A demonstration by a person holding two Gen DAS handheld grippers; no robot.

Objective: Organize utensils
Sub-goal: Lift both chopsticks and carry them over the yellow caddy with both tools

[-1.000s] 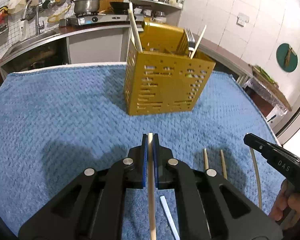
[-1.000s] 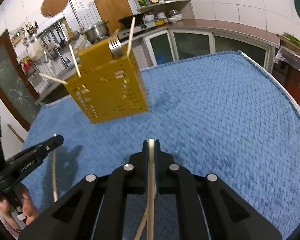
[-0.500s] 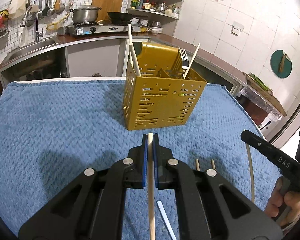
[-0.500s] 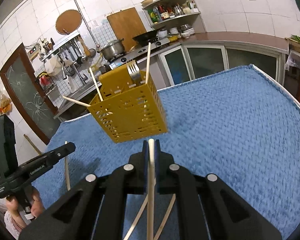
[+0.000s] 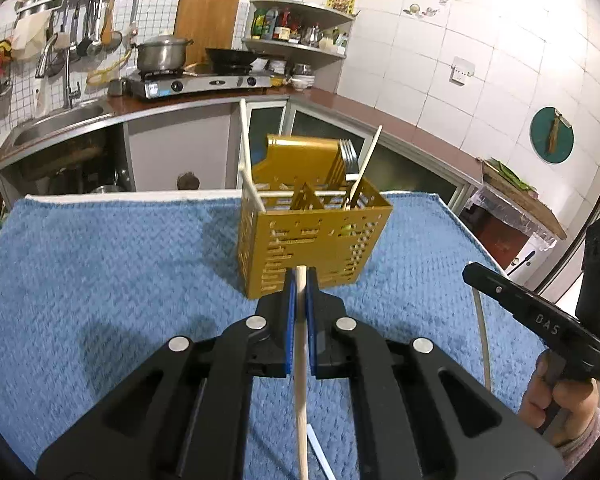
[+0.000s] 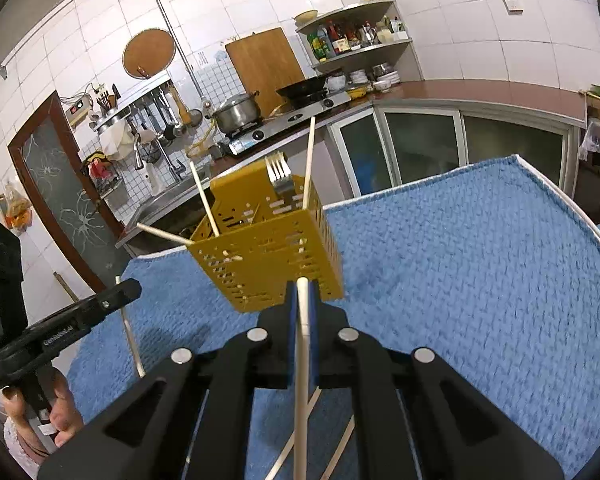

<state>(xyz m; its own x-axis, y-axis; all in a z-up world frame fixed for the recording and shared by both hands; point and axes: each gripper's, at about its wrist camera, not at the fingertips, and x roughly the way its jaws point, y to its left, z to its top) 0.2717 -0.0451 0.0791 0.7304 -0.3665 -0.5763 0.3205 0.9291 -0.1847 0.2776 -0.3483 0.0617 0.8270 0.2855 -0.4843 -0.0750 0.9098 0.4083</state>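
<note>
Both tongs are clamped on a chopstick each: left tongs [image 5: 299,280] on one chopstick [image 5: 300,380], right tongs [image 6: 303,292] on another [image 6: 301,380]. The yellow utensil caddy [image 5: 312,248] sits just ahead of both, on the blue-towelled bench [image 5: 100,280].

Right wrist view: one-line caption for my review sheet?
Right gripper clamps a wooden chopstick before the yellow utensil caddy on blue cloth.

Caddy [image 5: 314,240] stands on towel [image 5: 100,280] at 12 o'clock; forks [image 5: 346,160] & chopsticks [image 5: 246,152] in it. Loose chopsticks [image 6: 336,452] lie on towel at 6. Counter w/ stove [image 5: 200,84] behind, 11 o'clock.
</note>
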